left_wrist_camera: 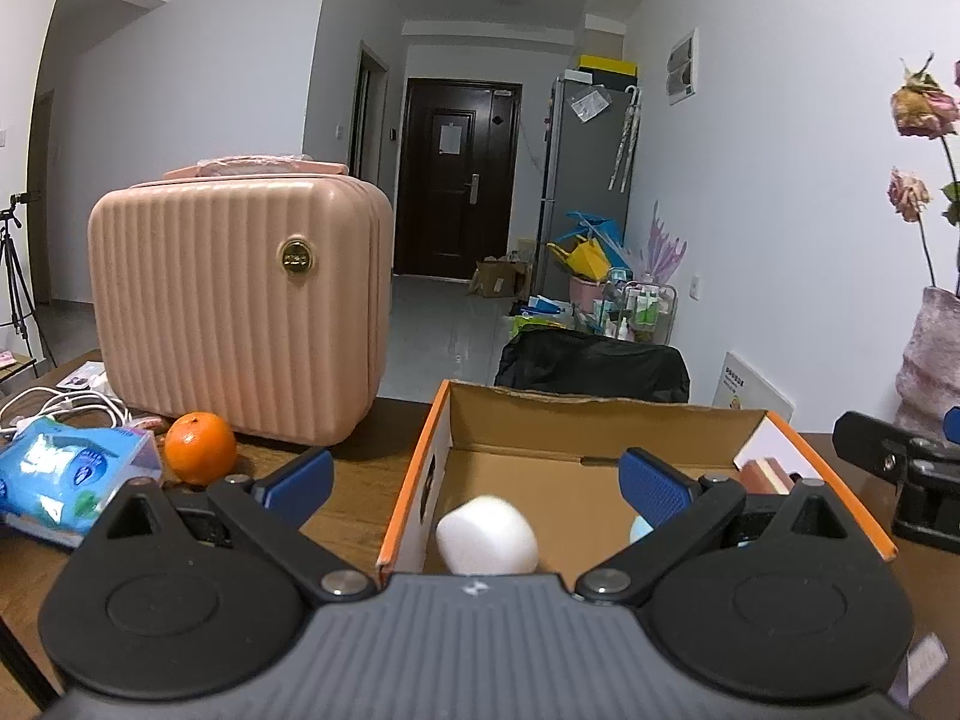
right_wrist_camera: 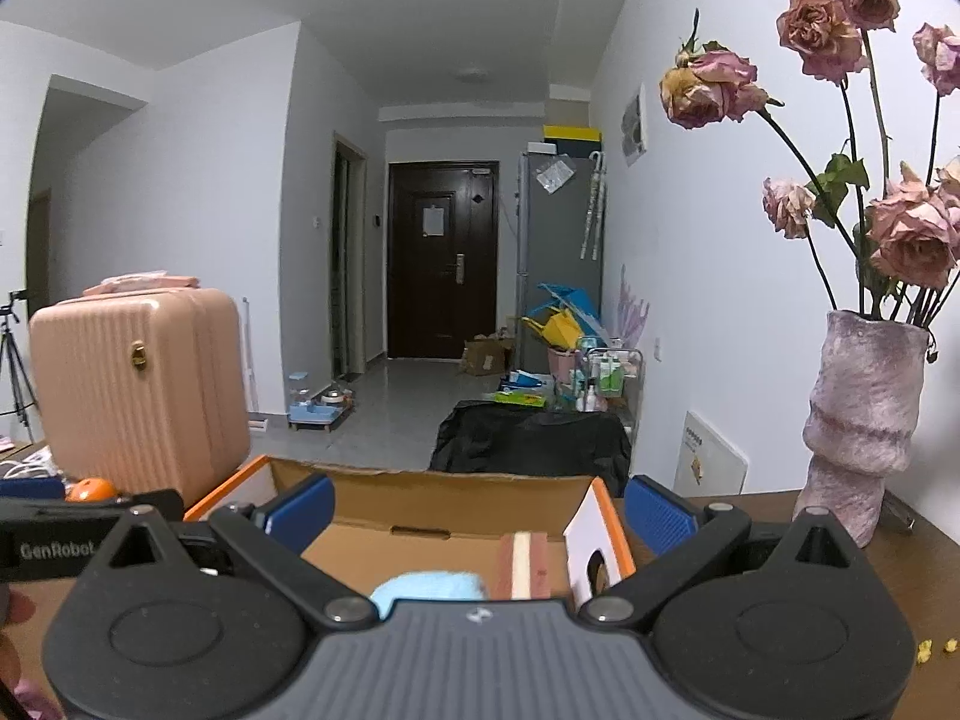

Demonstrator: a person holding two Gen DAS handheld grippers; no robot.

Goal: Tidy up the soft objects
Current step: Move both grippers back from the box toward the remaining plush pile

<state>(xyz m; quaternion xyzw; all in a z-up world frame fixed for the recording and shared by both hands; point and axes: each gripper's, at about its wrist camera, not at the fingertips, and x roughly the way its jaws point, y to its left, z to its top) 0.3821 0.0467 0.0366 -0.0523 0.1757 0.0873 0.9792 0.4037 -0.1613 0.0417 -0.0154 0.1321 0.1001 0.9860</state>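
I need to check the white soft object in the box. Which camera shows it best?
The left wrist view: the white soft object lies in plain sight on the floor of the cardboard box. The right wrist view does not show it, only a light blue soft item there.

A lived-in flat, this — a hallway runs back to a dark front door [right_wrist_camera: 443,261], tiled floor [right_wrist_camera: 408,414] gleaming, a grey fridge [right_wrist_camera: 561,252] beside it with boxes stacked on top. Household clutter piles up by the wall: a trolley [right_wrist_camera: 612,375] of bottles, a pink bucket [right_wrist_camera: 563,360]. Up close, dried roses [right_wrist_camera: 840,30] in a vase [right_wrist_camera: 858,420] — and a pink suitcase [left_wrist_camera: 240,300] on a wooden table [left_wrist_camera: 354,474].
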